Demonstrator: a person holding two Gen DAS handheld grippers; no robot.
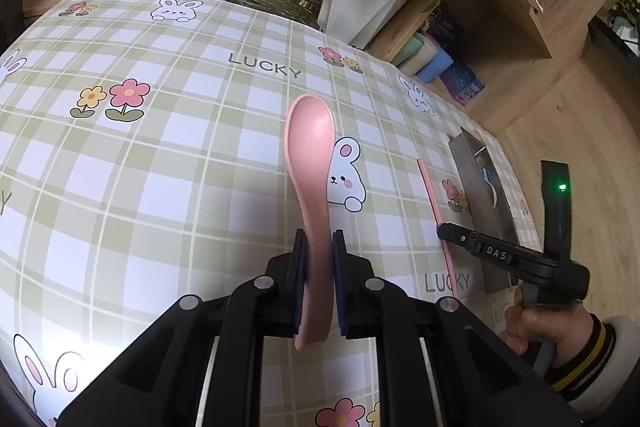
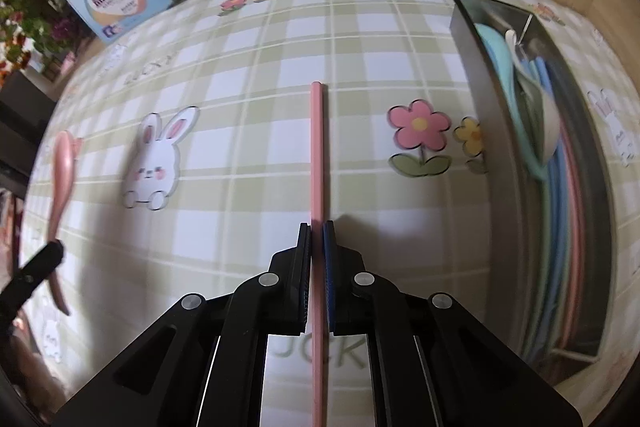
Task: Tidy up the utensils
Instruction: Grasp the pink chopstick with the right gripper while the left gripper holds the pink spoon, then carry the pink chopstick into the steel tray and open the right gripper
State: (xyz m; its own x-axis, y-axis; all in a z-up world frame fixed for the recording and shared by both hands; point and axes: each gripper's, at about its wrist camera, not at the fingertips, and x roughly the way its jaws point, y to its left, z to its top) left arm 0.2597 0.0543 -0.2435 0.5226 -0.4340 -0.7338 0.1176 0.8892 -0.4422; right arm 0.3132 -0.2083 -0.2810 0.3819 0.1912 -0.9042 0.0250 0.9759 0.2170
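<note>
utensils [image 2: 532, 131] fill the metal tray [image 2: 472, 75]; left claw [image 1: 319, 247] grips pink spoon [image 1: 310, 147], right claw [image 2: 317, 239] grips pink chopstick [image 2: 317, 147].

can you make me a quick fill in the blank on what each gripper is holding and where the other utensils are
1. The left gripper is shut on a pink ____.
2. The right gripper is shut on a pink ____.
3. The other utensils lie in a metal ____ on the tablecloth.

Missing words: spoon; chopstick; tray
</note>
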